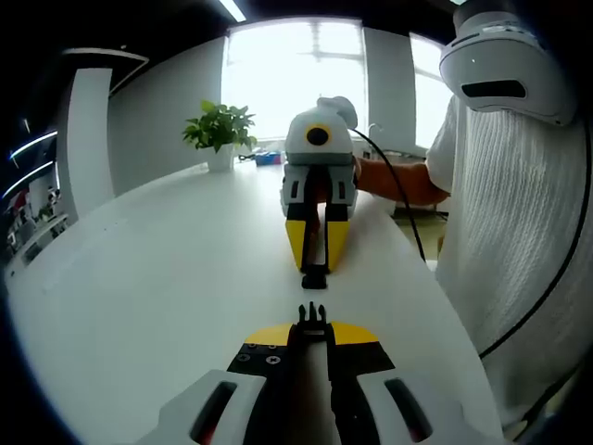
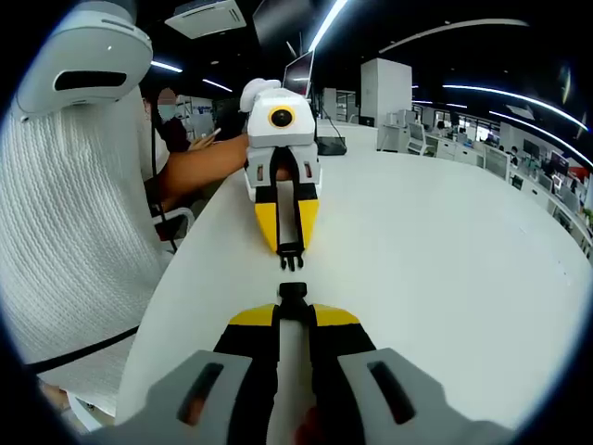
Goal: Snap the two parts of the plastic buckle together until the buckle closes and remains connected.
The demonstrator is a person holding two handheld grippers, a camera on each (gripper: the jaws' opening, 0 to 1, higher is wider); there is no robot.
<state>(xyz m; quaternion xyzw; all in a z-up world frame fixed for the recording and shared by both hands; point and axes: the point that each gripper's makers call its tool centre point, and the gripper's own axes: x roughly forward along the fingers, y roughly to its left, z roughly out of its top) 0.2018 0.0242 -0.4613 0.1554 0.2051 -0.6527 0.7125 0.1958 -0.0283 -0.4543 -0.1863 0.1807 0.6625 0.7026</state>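
Two tool-mounted views facing each other closely, sharing the white table (image 1: 139, 278)

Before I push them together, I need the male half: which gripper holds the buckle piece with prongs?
The left gripper holds the pronged piece, its prongs pointing at the blunt socket piece in the right gripper.

The black plastic pronged buckle half (image 1: 312, 318) sticks out past the tips of the left gripper's closed jaws, its prongs pointing away from them toward the other piece. The black plastic socket buckle half (image 1: 315, 275) sits clamped at the tips of the right gripper's jaws, its mouth facing the prongs. In the right gripper view the socket half (image 2: 292, 293) lies just ahead of the jaw tips and the pronged half (image 2: 291, 257) beyond it. The two are lined up end to end, near but apart, a narrow gap between them, unjoined.
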